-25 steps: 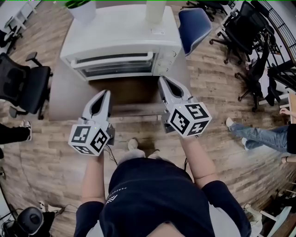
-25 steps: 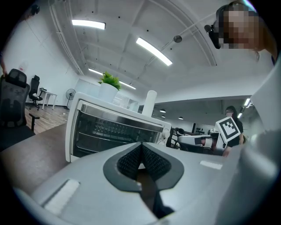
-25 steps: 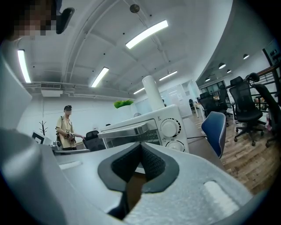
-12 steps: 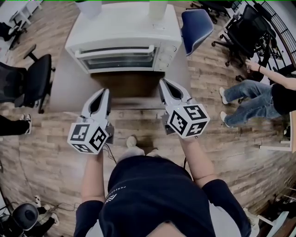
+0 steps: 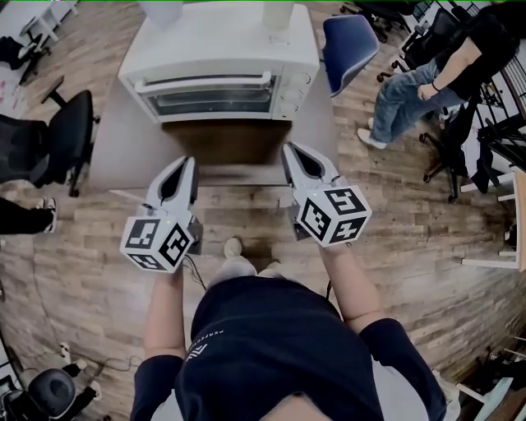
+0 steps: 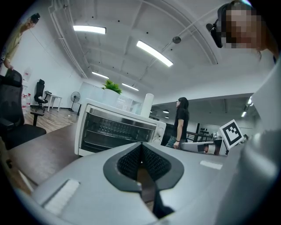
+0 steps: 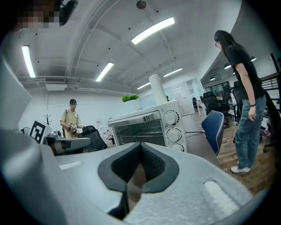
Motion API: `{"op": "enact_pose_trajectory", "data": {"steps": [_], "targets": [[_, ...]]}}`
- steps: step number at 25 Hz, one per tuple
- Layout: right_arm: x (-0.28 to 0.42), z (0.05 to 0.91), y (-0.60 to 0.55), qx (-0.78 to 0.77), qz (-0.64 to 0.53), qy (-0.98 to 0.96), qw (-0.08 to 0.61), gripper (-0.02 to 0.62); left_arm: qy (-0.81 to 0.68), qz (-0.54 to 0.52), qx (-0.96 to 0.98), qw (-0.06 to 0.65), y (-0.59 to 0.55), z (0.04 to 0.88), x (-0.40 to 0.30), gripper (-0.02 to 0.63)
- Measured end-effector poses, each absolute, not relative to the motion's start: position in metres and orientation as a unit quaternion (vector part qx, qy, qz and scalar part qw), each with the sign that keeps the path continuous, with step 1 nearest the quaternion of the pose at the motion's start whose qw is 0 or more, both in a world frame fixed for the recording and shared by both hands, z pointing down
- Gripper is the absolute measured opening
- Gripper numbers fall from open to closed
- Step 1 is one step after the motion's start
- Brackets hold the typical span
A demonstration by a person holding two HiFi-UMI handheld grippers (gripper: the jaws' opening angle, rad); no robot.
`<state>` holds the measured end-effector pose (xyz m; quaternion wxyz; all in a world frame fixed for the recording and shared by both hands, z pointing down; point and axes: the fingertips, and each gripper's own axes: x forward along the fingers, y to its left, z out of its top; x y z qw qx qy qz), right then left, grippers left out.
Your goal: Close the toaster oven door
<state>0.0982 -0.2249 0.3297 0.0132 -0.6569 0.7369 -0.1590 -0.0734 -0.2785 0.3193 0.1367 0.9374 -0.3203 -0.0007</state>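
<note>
The white toaster oven (image 5: 218, 57) stands at the back of a brown table (image 5: 123, 156). Its glass door (image 5: 212, 100) is upright against the front, with the handle bar (image 5: 204, 82) across the top. My left gripper (image 5: 188, 164) and right gripper (image 5: 290, 151) hover side by side over the table's near part, both short of the oven and touching nothing. Both are shut and empty. In the left gripper view, the pads (image 6: 131, 159) meet in front of the oven (image 6: 118, 129). The right gripper view shows the oven (image 7: 147, 127) with its three knobs (image 7: 174, 134) beyond the closed jaws.
A blue chair (image 5: 345, 45) stands right of the table and black office chairs (image 5: 53, 144) to its left. A person in jeans (image 5: 411, 82) stands at the far right, another person (image 7: 72, 121) far off. A white cylinder (image 5: 278, 16) and a plant pot (image 5: 163, 11) sit on top of the oven.
Both grippers have drawn slightly back from the oven, staying shut. The person on the right has walked from the right edge towards the far right corner.
</note>
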Motion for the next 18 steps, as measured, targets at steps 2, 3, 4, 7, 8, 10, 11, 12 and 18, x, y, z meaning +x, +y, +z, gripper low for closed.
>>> {"op": "enact_pose_trajectory", "data": {"steps": [2,3,4,7,8,10,11,12,18], "targets": [[0.0967,0.3308,-0.2222,-0.656,-0.16,0.738,0.013,0.002,-0.321,0.0,0.937,0.136,-0.2749,0.3191,-0.0748,0.008],[0.0958,0.3311,-0.2214,-0.655,-0.16,0.738,0.013,0.002,-0.322,0.0,0.937,0.135,-0.2737,0.3188,-0.0757,0.008],[0.0949,0.3315,-0.2209,-0.654,-0.16,0.739,0.013,0.002,-0.323,0.0,0.937,0.134,-0.273,0.3185,-0.0766,0.008],[0.0935,0.3323,-0.2212,-0.651,-0.16,0.742,0.012,0.002,-0.326,0.0,0.936,0.132,-0.2726,0.3178,-0.0786,0.008],[0.0929,0.3321,-0.2215,-0.651,-0.159,0.742,0.012,0.002,-0.328,0.001,0.936,0.132,-0.2727,0.3173,-0.0795,0.008],[0.0919,0.3308,-0.2219,-0.649,-0.159,0.744,0.011,0.002,-0.33,0.001,0.935,0.13,-0.2727,0.3154,-0.081,0.008],[0.0917,0.33,-0.2222,-0.649,-0.158,0.744,0.011,0.002,-0.33,0.002,0.935,0.13,-0.2727,0.3144,-0.0813,0.008],[0.0919,0.3294,-0.2225,-0.648,-0.158,0.745,0.011,0.002,-0.33,0.002,0.935,0.129,-0.2729,0.3136,-0.0814,0.008],[0.094,0.3305,-0.2261,-0.649,-0.157,0.744,0.011,0.002,-0.33,0.005,0.935,0.128,-0.2771,0.3143,-0.0802,0.008]]}}
